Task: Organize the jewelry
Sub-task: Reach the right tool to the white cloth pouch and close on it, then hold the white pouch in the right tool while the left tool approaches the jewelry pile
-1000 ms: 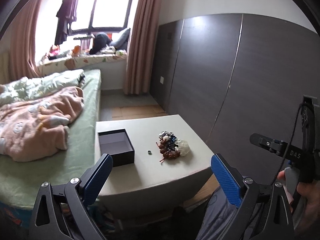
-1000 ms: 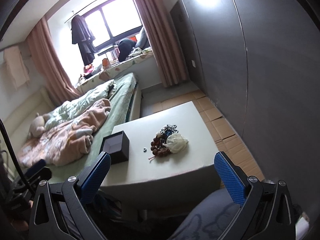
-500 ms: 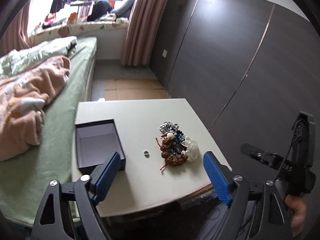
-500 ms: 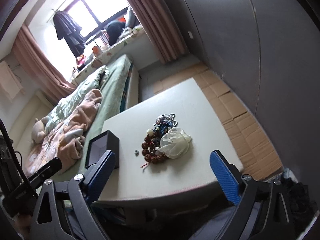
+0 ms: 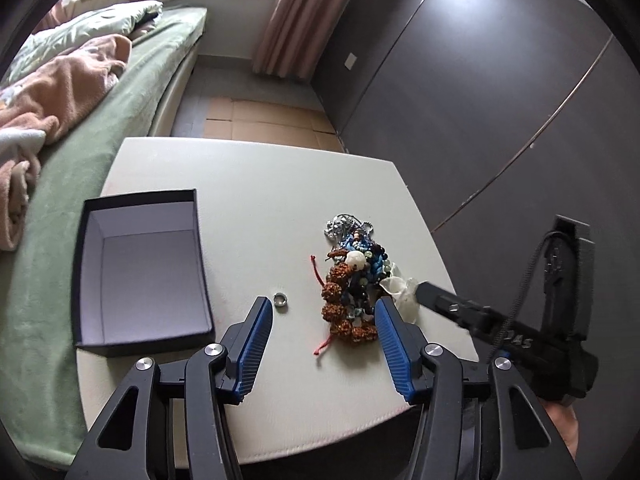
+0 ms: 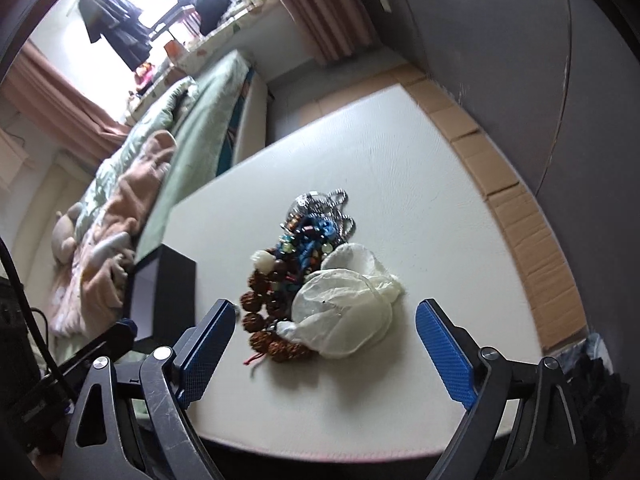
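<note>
L claw (image 5: 324, 308): jaws part-open, just been closing, nothing gripped
R claw (image 6: 326, 320): jaws wide, grips nothing
Jewelry pile (image 5: 352, 288): on desk (image 5: 248, 184), just ahead of both claws
Ring (image 5: 281, 300): by L claw's left tip
Box (image 5: 140, 272): open, left of L claw

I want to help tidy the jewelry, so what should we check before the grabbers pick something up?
1. Dark box open with nothing inside: ok.
2. Small ring lying apart from the jewelry pile: ok.
3. Left gripper, jaws just been closing, nothing between them: ok.
4. Right gripper open above the pile, not touching: ok.
5. Beads and chains in the pile untangled: not ok.
6. What the white pouch holds: cannot tell.
</note>
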Available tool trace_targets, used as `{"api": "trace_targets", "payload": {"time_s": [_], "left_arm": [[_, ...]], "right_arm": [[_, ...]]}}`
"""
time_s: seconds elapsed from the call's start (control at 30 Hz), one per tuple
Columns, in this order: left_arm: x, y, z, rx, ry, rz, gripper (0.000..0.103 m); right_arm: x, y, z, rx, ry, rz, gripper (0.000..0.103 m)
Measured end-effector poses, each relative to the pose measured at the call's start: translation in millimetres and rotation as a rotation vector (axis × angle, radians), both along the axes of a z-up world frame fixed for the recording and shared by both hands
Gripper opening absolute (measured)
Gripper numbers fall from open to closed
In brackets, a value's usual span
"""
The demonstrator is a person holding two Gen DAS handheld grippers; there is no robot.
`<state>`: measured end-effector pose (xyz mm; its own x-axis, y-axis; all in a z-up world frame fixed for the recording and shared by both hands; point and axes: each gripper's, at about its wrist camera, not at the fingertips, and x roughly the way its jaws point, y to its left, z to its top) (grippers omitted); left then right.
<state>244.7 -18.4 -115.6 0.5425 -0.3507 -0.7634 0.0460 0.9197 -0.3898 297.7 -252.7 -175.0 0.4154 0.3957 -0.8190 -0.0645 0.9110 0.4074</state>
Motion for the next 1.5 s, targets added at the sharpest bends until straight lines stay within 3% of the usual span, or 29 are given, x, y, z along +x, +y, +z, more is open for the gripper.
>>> {"api": "trace_targets", "payload": {"time_s": [0.1,0.2,0.27,0.3,0.33,0.37,0.47,0.67,0.77,0.83,1.17,1.27,1.5], "left_arm": [[10.6,2.3,-4.8,-0.010,0.009,0.006,0.055],[21.8,3.3,-11.3,-0.016,0.020,0.017,0.055],[29.1,1.4,-15.9,-0.017,0.028,0.011,0.055],[32.4,0.1,-17.5,-0.017,0.030,0.008,0.055],[35.1,-1.5,-19.5,-0.020,0.032,0.005,0.055],[38.4,-4.0,-22.2,-0.027,0.036,0.000,0.055],[46.0,-10.7,-29.8,-0.040,0.051,-0.012,0.055],[54.7,-31.1,-39.3,-0.085,0.077,-0.057,0.054],[58.4,-43.6,-44.3,-0.092,0.096,-0.076,0.041],[61.8,-51.4,-47.8,-0.093,0.109,-0.085,0.040],[69.9,-78.2,-70.6,0.035,0.206,-0.069,0.032],[68.7,-79.9,-74.6,0.069,0.207,-0.045,0.019],[60.6,-74.7,-63.4,0.067,0.195,-0.047,0.011]], "right_arm": [[9.5,7.6,-13.5,-0.041,0.027,0.009,0.082],[19.1,10.1,-29.1,-0.036,0.064,0.022,0.065],[19.6,4.3,-40.3,0.012,0.083,0.004,0.038],[19.2,0.9,-41.0,0.027,0.070,-0.006,0.032],[17.4,-2.5,-40.1,0.048,0.066,-0.013,0.013],[15.2,-5.5,-37.8,0.074,0.051,-0.014,0.007],[6.4,-15.8,-27.6,0.104,-0.018,-0.036,0.007],[3.8,-38.5,-25.5,0.213,-0.044,-0.101,0.006],[6.2,-41.7,-25.9,0.226,-0.048,-0.118,0.006],[6.8,-44.9,-24.4,0.246,-0.057,-0.124,0.006],[7.9,-56.0,-27.5,0.271,-0.056,-0.141,0.006],[7.9,-58.7,-27.9,0.289,-0.049,-0.150,0.006],[3.1,-57.4,-20.0,0.342,-0.053,-0.158,0.006]]}}
